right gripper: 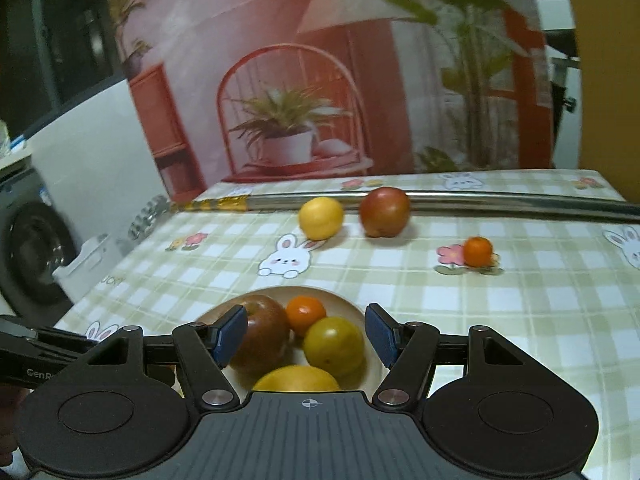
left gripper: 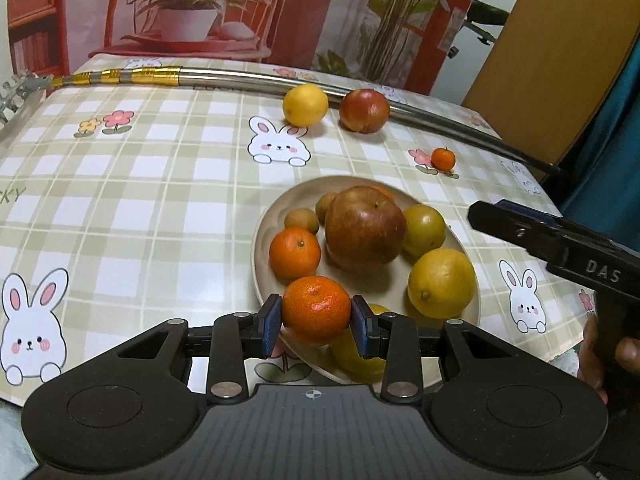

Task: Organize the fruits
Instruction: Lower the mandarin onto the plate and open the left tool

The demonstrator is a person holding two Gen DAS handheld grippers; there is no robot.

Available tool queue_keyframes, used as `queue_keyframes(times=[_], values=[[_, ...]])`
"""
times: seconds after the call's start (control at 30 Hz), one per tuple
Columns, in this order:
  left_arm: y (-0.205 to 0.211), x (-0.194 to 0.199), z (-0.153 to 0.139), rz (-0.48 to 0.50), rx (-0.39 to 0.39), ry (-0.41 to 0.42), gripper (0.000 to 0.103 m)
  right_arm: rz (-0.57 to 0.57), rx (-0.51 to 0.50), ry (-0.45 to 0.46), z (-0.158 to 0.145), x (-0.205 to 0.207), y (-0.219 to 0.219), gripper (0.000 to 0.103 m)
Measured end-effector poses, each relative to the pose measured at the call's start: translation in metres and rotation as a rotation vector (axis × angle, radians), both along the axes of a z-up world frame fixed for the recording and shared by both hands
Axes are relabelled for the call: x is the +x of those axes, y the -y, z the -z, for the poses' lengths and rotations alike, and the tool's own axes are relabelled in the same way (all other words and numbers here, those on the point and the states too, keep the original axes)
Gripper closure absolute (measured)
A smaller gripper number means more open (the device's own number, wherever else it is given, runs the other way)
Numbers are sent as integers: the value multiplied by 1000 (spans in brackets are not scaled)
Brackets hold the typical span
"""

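A mandarin [left gripper: 316,309] sits pinched between the blue pads of the left claw [left gripper: 316,322], over the plate's [left gripper: 264,236] 6 o'clock rim. On the plate lie a big apple [left gripper: 364,228], another mandarin [left gripper: 295,253], a lemon [left gripper: 440,283] and smaller fruits crowding every side. Beyond, at 12 o'clock on the counter [left gripper: 140,200], a lemon [left gripper: 305,105] and an apple [left gripper: 364,111] rest against a metal rod [left gripper: 240,78]; a small orange [left gripper: 443,159] sits apart at 1 o'clock. The right claw [right gripper: 306,334] hangs wide apart and empty above the plate.
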State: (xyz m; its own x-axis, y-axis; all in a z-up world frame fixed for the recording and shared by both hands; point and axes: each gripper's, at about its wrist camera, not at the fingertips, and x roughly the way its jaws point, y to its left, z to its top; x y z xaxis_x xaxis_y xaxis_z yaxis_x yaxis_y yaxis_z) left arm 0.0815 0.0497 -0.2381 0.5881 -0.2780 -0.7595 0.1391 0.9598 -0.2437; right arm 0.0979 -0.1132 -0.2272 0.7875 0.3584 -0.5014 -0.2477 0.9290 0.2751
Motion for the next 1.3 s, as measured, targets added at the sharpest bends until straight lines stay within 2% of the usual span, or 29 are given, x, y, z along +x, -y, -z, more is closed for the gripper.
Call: queue_keyframes(times=[0.23, 0.5, 0.57, 0.7, 1.13, 1.3], values=[[8, 1, 1, 4, 30, 18, 64, 27, 13, 9, 8, -9, 1, 41], [2, 2, 5, -17, -16, 20, 63, 36, 28, -10, 13, -8, 2, 41], [2, 3, 6, -18, -20, 20, 63, 34, 28, -14, 14, -8, 2, 41], [0, 2, 6, -26, -21, 21, 56, 37, 27, -19, 14, -7, 1, 41], [-8, -3, -2, -66, -51, 77, 53, 41, 28, -25, 14, -7, 2, 41], [-5, -5, -4, -68, -32, 91, 52, 42, 29, -28, 14, -7, 3, 41]])
